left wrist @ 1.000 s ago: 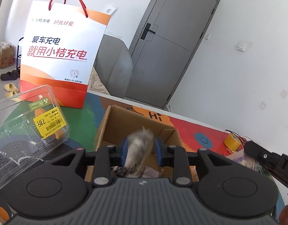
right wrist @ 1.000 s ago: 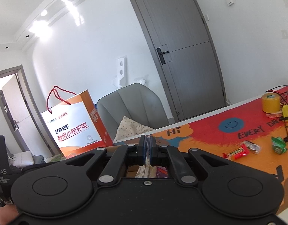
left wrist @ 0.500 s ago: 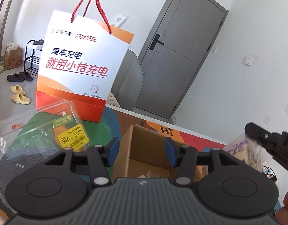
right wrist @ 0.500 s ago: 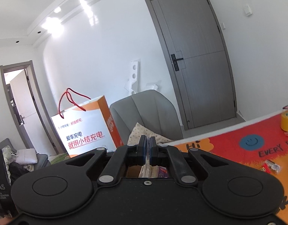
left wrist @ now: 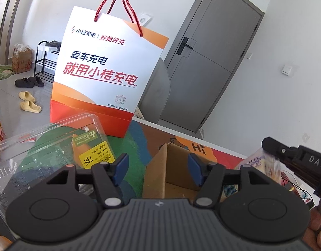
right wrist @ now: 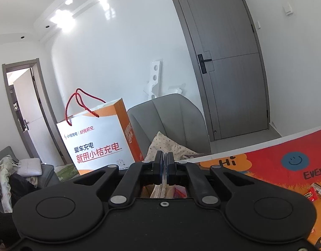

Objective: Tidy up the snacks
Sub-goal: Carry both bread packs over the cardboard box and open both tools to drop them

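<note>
My left gripper [left wrist: 158, 169] is open and empty, raised above the near edge of an open cardboard box [left wrist: 160, 175] on the colourful table mat. My right gripper [right wrist: 165, 168] is shut on a clear-wrapped snack packet [right wrist: 160, 190] that hangs below its fingers. In the left wrist view the right gripper [left wrist: 267, 144] shows at the right with the pale snack packet [left wrist: 258, 165] hanging from its tip, to the right of the box. The box's contents are hidden behind my left gripper.
A tall white and orange paper bag [left wrist: 106, 77] stands behind the box. A clear plastic clamshell [left wrist: 45, 152] with a yellow label lies at the left. Loose wrapped sweets [right wrist: 314, 193] lie on the red mat [right wrist: 275, 167]. A grey chair [right wrist: 170, 125] stands beyond the table.
My left gripper let go of a grey snack over the box, opened wide and rose. My right gripper, still shut on its packet, moved in from the right towards the box.
</note>
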`<state>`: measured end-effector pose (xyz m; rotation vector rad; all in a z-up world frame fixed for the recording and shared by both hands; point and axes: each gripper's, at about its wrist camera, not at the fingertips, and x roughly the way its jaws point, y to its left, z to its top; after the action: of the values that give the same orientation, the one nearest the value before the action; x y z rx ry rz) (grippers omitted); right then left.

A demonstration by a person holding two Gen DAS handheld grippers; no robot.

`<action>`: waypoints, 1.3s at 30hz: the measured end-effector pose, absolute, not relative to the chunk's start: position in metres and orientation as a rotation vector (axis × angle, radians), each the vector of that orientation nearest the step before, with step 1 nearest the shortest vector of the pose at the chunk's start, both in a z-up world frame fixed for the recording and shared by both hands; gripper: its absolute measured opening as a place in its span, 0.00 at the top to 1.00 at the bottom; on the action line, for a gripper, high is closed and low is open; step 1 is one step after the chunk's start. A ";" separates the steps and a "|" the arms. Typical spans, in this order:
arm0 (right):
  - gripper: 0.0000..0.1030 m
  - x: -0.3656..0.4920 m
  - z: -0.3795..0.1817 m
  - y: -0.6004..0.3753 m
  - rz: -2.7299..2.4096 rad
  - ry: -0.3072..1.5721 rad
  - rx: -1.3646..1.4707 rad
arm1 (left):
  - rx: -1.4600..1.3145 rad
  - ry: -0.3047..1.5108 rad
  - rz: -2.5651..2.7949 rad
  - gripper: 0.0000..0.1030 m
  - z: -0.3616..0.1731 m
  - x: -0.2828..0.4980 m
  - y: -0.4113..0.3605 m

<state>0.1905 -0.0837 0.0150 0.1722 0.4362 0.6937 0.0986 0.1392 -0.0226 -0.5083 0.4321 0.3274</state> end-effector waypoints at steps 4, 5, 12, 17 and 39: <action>0.96 0.201 0.005 -0.083 0.661 0.453 0.150 | -0.513 0.442 0.328 0.41 -0.025 0.104 0.141; 0.96 0.204 0.003 -0.082 0.655 0.454 0.142 | -0.512 0.443 0.327 0.41 -0.025 0.105 0.142; 0.95 0.217 -0.017 -0.057 0.664 0.497 0.111 | -0.508 0.454 0.345 0.40 -0.027 0.108 0.146; 0.95 0.220 -0.024 -0.049 0.652 0.514 0.106 | -0.507 0.455 0.363 0.40 -0.027 0.106 0.152; 0.59 0.215 -0.015 -0.067 0.656 0.549 0.152 | -0.502 0.449 0.381 0.28 -0.022 0.101 0.146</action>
<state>0.2145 -0.0671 -0.0154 0.1519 0.5494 0.6556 0.1013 0.1462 -0.0217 -0.5024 0.4489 0.3806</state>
